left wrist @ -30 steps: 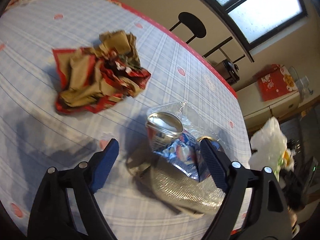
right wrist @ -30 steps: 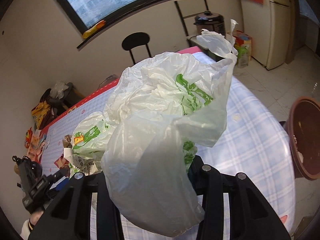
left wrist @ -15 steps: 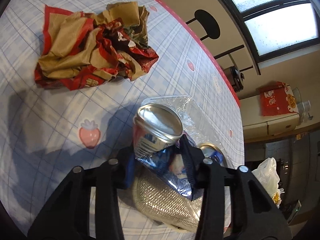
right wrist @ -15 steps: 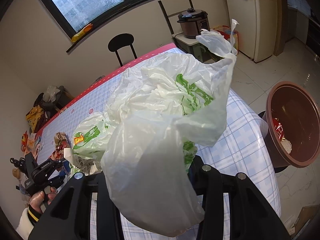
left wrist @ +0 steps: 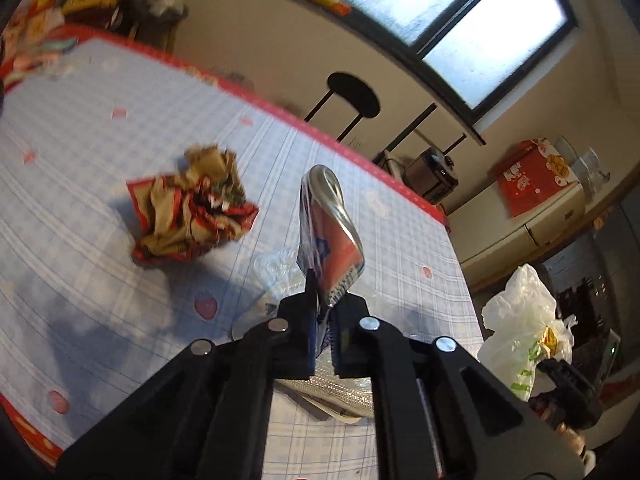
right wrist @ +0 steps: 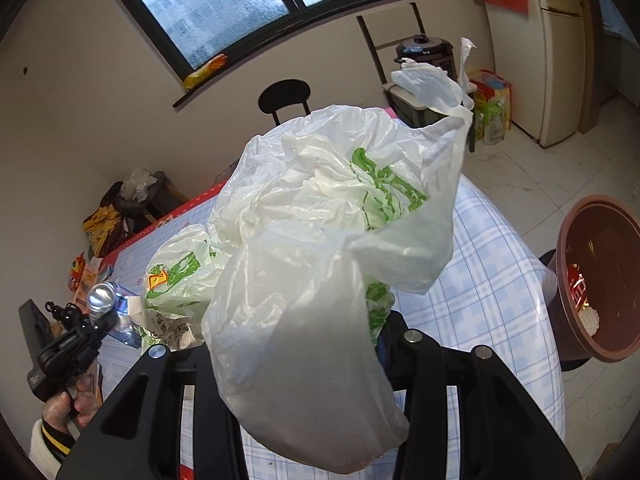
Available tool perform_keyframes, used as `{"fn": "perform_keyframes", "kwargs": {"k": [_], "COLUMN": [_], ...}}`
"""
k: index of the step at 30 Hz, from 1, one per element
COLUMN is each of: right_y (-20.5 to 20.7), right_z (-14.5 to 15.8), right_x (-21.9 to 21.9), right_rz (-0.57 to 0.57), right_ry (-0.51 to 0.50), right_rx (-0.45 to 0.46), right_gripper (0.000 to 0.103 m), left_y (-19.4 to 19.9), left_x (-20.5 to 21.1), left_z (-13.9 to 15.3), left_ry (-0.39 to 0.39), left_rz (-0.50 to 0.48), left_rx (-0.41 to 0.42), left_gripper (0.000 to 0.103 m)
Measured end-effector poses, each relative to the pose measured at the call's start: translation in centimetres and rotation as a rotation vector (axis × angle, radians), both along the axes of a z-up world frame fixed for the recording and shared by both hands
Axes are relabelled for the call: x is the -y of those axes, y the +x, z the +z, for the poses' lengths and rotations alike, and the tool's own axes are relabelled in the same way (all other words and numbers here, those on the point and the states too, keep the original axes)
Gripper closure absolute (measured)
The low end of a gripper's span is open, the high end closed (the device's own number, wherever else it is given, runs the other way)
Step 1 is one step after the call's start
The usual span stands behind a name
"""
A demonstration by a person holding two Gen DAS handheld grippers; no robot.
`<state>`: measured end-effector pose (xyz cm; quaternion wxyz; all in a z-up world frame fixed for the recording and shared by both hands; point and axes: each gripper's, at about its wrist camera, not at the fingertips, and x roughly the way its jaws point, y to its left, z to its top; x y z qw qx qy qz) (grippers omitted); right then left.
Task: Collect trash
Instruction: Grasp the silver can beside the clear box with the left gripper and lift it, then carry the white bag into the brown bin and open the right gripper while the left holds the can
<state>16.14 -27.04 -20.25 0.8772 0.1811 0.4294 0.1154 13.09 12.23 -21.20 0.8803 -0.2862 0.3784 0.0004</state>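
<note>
My left gripper (left wrist: pixel 323 304) is shut on a crushed red and blue drink can (left wrist: pixel 332 232) and holds it lifted above the table (left wrist: pixel 120 280). The can (right wrist: pixel 102 296) and left gripper (right wrist: pixel 96 328) also show in the right wrist view. A crumpled red and brown paper wrapper (left wrist: pixel 192 208) lies on the table to the left. A silver foil packet (left wrist: pixel 340 392) and clear plastic (left wrist: pixel 276 272) lie under the can. My right gripper (right wrist: pixel 292 340) is shut on a white plastic bag with green print (right wrist: pixel 328 248), which hides its fingertips.
A brown trash bin (right wrist: pixel 600 280) stands on the floor right of the table. A black stool (left wrist: pixel 352 96) stands behind the table's far red edge. A rice cooker (right wrist: pixel 426 52) and a fridge (right wrist: pixel 560 48) stand at the back. Clutter (left wrist: pixel 36 36) lies at the far left.
My left gripper closed on the can and lifted it off the table, tipping the view up. The right gripper keeps the bag and has turned slightly.
</note>
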Motion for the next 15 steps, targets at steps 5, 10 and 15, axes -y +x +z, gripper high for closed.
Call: {"fn": "perform_keyframes", "kwargs": {"k": [5,10,15], "right_y": [-0.4,-1.1,-2.2], "right_z": [0.6,0.9,0.6], "right_x": [1.3,4.5,10.5], "right_rz": [0.017,0.008,-0.064], "right_ry": [0.002,-0.017,-0.045], "right_rx": [0.036,0.069,0.084], "right_gripper": [0.063,0.063,0.063], "left_y": [-2.2,-3.4,-3.5], "left_x": [2.4,6.1,10.8], "left_z": [4.0,7.1,9.0], "left_ry": [0.106,0.184,0.215], "left_rz": [-0.011,-0.035,-0.075], "left_rx": [0.075,0.128,0.164], "left_gripper": [0.094,0.094,0.094]}}
